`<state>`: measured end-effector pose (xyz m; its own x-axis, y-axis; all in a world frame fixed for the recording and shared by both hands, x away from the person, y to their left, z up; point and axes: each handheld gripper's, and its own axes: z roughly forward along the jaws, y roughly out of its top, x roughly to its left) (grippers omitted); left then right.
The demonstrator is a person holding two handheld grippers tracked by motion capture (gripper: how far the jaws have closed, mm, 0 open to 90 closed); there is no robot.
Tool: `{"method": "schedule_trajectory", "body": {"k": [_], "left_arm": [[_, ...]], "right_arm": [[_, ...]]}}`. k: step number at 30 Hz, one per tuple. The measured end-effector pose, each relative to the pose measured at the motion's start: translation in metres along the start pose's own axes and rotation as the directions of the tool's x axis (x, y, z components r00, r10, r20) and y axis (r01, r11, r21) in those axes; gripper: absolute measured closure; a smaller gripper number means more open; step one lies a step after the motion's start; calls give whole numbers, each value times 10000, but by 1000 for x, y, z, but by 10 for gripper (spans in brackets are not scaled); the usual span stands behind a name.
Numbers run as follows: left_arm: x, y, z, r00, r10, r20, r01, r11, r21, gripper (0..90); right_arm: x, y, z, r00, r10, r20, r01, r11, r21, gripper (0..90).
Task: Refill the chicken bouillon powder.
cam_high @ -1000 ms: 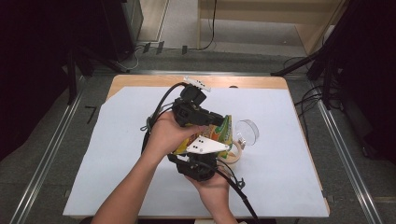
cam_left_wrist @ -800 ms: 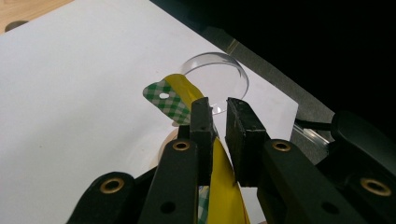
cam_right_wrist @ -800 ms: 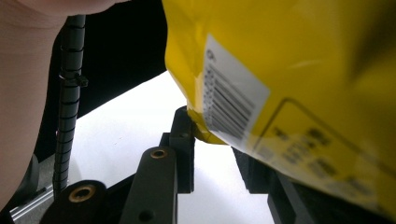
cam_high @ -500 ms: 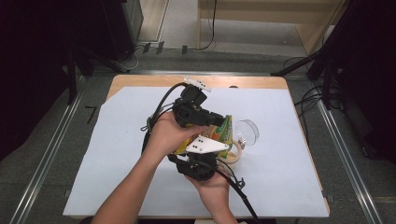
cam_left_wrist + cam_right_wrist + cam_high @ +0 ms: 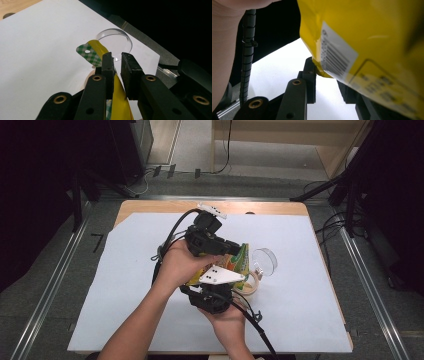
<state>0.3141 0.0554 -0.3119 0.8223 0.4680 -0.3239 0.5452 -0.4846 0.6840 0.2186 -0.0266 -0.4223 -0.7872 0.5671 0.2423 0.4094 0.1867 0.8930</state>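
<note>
Yellow foil snack pouch (image 5: 117, 100): pinched at both ends.
Left tongs (image 5: 117, 65): nearly closed, clamping its green-checked top.
Right tongs (image 5: 329, 82): narrowly parted, gripping its corner.

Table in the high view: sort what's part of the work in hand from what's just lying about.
In use:
- yellow snack bag, green-checked top edge, held over the cup
- left gripper, jaws pinching the bag's top
- right gripper, at the bag's lower corner
- paper cup under the bag

Lying about:
- clear lid beside the cup
- white sheet covering the table
</note>
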Motion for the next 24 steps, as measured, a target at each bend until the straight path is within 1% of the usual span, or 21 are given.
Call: {"method": "schedule_trajectory", "body": {"k": [11, 14, 16, 19, 22, 24], "left_arm": [[0, 0, -1, 10000, -43, 62, 44, 10000, -55, 813], [1, -1, 0, 10000, -29, 34, 29, 10000, 70, 813], [1, -1, 0, 10000, -33, 51, 33, 10000, 65, 813], [1, -1, 1, 10000, 3, 26, -3, 10000, 55, 812], [2, -3, 1, 10000, -41, 55, 41, 9999, 106, 811], [3, -4, 0, 10000, -84, 48, 83, 9999, 147, 810]], "right_arm": [[1, 2, -2, 9999, -119, 34, 119, 9999, 109, 712], [1, 1, -1, 10000, -40, 26, 40, 9999, 131, 710], [1, 0, 0, 10000, -43, 59, 42, 9999, 125, 711], [2, -1, 0, 9999, -99, 82, 98, 9999, 55, 706], [2, -3, 2, 9995, -272, 179, 272, 9996, -12, 695], [2, -5, 2, 9996, -259, 113, 260, 9996, -83, 687]]}}
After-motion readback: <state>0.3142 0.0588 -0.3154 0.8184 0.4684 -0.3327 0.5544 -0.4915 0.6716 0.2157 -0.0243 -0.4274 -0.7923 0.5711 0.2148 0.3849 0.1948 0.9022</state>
